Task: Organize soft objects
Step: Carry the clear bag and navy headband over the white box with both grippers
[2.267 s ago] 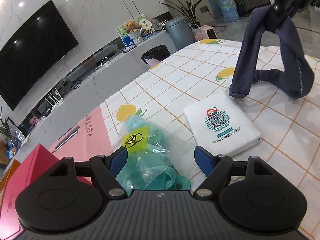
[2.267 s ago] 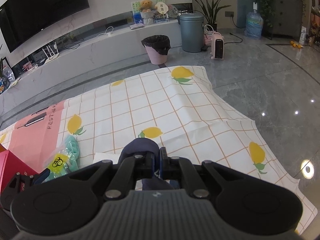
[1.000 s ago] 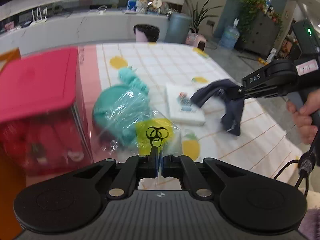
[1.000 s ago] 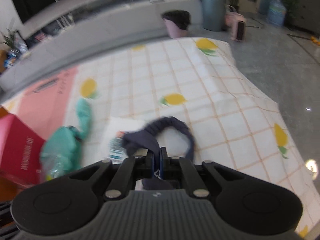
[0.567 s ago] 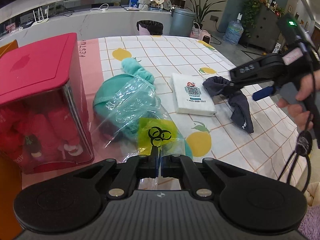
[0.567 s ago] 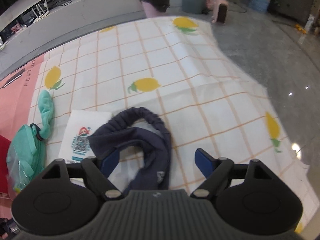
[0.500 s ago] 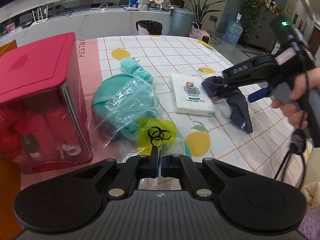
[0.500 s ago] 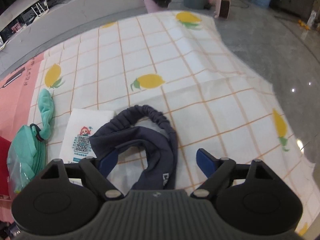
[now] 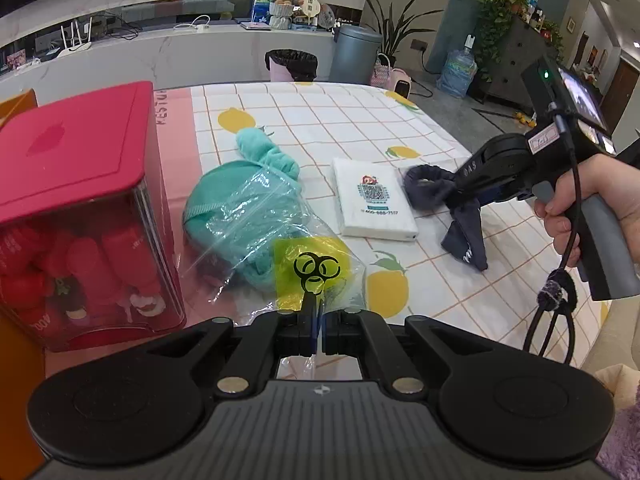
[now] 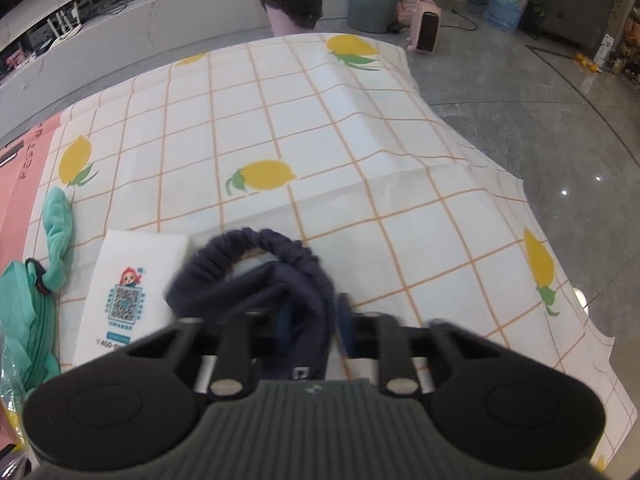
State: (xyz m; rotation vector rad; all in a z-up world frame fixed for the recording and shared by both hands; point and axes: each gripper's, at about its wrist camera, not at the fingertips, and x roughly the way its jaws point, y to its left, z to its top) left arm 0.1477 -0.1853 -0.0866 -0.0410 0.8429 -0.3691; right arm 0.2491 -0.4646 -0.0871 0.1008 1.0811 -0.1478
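My left gripper (image 9: 316, 320) is shut on the near edge of a clear plastic bag (image 9: 260, 216) with a yellow biohazard label. A teal soft item (image 9: 216, 192) lies partly inside the bag on the table. A navy fabric band (image 10: 256, 276) lies bunched on the lemon-print tablecloth, right of a white tissue pack (image 10: 132, 280). My right gripper (image 10: 312, 320) points steeply down at the band, and its jaws are closing with the navy fabric bunched between the blue pads. In the left wrist view, the right gripper (image 9: 452, 196) has the navy band (image 9: 430, 188) at its tip, with a person's hand on the handle.
A red-lidded clear box (image 9: 72, 200) of red soft items stands at the left, close to the bag. The tissue pack (image 9: 372, 204) lies between the bag and the band. The tablecloth's right edge (image 10: 520, 200) drops to a grey floor. A bin and a pink basket stand beyond the table.
The right gripper opened and let the navy band fall on the cloth, sank toward it, and its jaws have come together around the fabric again. The left gripper kept still with the bag.
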